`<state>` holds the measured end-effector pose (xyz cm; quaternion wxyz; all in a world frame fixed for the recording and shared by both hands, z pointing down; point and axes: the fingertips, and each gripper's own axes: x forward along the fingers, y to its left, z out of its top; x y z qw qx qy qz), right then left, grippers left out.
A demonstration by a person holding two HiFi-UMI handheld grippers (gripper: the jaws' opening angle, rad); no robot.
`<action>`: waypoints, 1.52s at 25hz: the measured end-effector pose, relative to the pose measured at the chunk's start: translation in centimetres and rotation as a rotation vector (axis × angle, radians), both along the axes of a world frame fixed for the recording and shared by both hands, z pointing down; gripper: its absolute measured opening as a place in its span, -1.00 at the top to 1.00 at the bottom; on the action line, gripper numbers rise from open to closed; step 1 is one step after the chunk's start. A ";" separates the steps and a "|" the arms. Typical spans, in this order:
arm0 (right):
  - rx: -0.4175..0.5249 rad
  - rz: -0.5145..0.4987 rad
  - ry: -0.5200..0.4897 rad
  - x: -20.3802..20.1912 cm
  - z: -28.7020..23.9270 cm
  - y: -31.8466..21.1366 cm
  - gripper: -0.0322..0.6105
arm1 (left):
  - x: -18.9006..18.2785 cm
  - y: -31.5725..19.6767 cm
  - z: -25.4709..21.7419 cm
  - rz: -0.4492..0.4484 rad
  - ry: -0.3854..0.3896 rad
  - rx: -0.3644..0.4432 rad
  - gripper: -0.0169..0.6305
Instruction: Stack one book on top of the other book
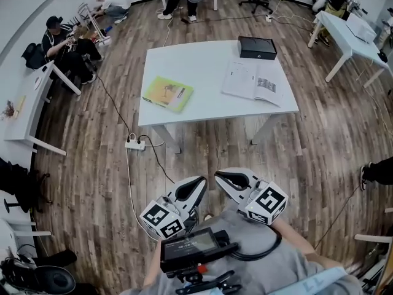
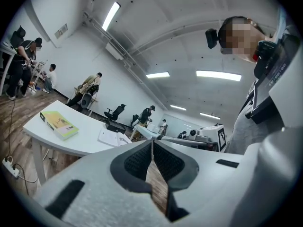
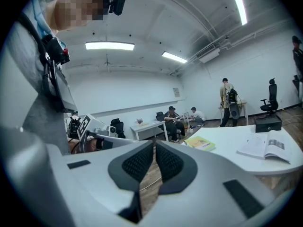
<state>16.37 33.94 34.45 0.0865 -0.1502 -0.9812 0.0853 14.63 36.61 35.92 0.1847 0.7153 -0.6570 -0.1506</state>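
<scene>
Saw a closed yellow-green paper book (image 1: 167,94) near the left edge of the white table (image 1: 202,72), an open white paper book (image 1: 253,82) near its right edge, apart. Held left tongs (image 1: 198,183) and right tongs (image 1: 218,177) shut, empty, off the table. Stacked nothing yet.

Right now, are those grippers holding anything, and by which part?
Nothing. Left gripper and right gripper are shut, empty; yellow book and open book lie on the table.

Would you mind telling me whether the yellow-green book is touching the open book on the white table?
Apart. The head view shows the yellow-green book and the open book separated by bare white table.
</scene>
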 end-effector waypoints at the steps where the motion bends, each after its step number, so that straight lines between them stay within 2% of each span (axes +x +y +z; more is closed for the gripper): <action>1: -0.003 0.004 -0.004 -0.7 -0.1 -1.0 0.80 | -0.6 -1.1 0.0 0.008 -0.001 -0.002 0.88; 12: -0.028 0.072 0.000 -6.7 -0.7 -15.2 0.80 | -6.8 -15.6 -1.3 0.097 -0.021 -0.009 0.88; 20: -0.032 0.107 -0.037 -8.7 -2.0 -23.4 0.80 | -8.5 -23.7 -2.5 0.146 -0.058 -0.017 0.88; 30: -0.042 0.174 -0.036 -9.4 -1.0 -29.9 0.80 | -8.5 -29.4 -2.3 0.201 -0.061 -0.032 0.88; 38: -0.021 0.242 -0.004 -12.6 -1.0 -31.8 0.80 | -12.8 -31.9 -1.8 0.263 -0.048 -0.018 0.88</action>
